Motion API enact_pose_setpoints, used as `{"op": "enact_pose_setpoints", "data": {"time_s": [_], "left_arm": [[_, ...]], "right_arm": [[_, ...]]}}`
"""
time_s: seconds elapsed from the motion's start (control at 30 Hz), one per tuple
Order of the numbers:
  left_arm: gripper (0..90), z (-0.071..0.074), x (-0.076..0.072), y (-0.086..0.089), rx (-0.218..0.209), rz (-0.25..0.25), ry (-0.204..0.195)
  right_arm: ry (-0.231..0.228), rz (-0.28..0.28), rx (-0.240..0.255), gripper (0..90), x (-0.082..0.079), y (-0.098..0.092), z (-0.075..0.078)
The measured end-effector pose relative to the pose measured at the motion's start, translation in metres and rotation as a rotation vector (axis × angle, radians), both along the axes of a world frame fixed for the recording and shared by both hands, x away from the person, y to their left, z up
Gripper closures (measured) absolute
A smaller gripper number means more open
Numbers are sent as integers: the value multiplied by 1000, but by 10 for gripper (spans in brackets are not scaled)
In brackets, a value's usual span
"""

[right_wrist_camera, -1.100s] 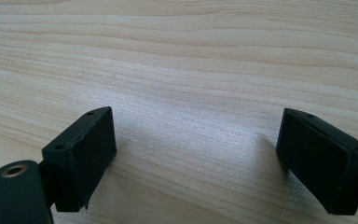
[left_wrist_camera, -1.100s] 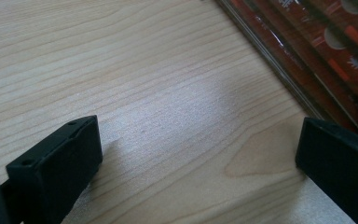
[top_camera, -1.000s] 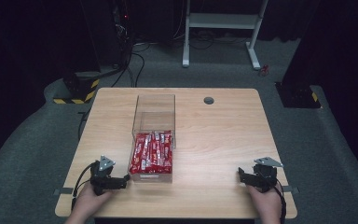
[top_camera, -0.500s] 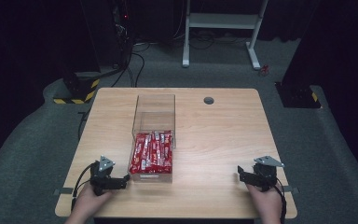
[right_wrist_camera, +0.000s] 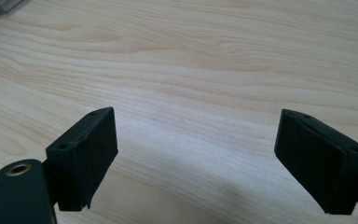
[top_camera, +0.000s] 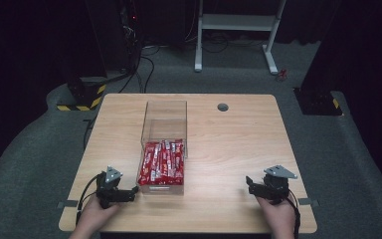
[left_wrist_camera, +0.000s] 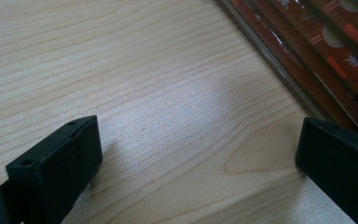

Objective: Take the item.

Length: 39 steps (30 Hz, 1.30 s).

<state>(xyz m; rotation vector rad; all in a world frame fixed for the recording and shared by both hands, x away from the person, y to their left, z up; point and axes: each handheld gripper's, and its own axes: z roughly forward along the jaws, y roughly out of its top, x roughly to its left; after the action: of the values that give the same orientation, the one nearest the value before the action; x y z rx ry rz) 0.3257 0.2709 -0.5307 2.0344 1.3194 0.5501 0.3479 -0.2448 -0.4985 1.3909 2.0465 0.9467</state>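
A clear plastic box (top_camera: 164,118) stands lengthwise on the wooden table (top_camera: 238,144), its near half holding several red candy bars (top_camera: 163,162). My left gripper (top_camera: 133,191) rests on the table at the front left, just left of the box's near corner, jaws wide apart with nothing between them. In the left gripper view the red bars (left_wrist_camera: 335,51) show through the box wall at the upper right, above bare wood between the jaws. My right gripper (top_camera: 249,183) lies at the front right, open over bare wood (right_wrist_camera: 196,93), pointing left.
A round grey grommet (top_camera: 223,107) sits in the table's far edge area. Beyond the table are a white desk frame (top_camera: 238,30), cables, and a yellow-black striped base (top_camera: 82,97) on the grey floor. A corner of the box (right_wrist_camera: 0,7) shows in the right gripper view.
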Motion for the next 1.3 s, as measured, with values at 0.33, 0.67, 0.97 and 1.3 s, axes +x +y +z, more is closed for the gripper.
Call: {"op": "enact_pose_setpoints", "data": {"time_s": [0.33,0.67,0.97,1.3], "left_arm": [[6,0,0,0,5,-2,-2],[6,0,0,0,0,1,0],[6,0,0,0,0,1,0],[6,0,0,0,-1,1,0]], "right_arm": [[-15,34,16,137,-2,19,6],[-18,74,18,141,-2,42,7],[-19,134,12,143,-2,64,6],[-16,161,29,147,-5,76,7]]}}
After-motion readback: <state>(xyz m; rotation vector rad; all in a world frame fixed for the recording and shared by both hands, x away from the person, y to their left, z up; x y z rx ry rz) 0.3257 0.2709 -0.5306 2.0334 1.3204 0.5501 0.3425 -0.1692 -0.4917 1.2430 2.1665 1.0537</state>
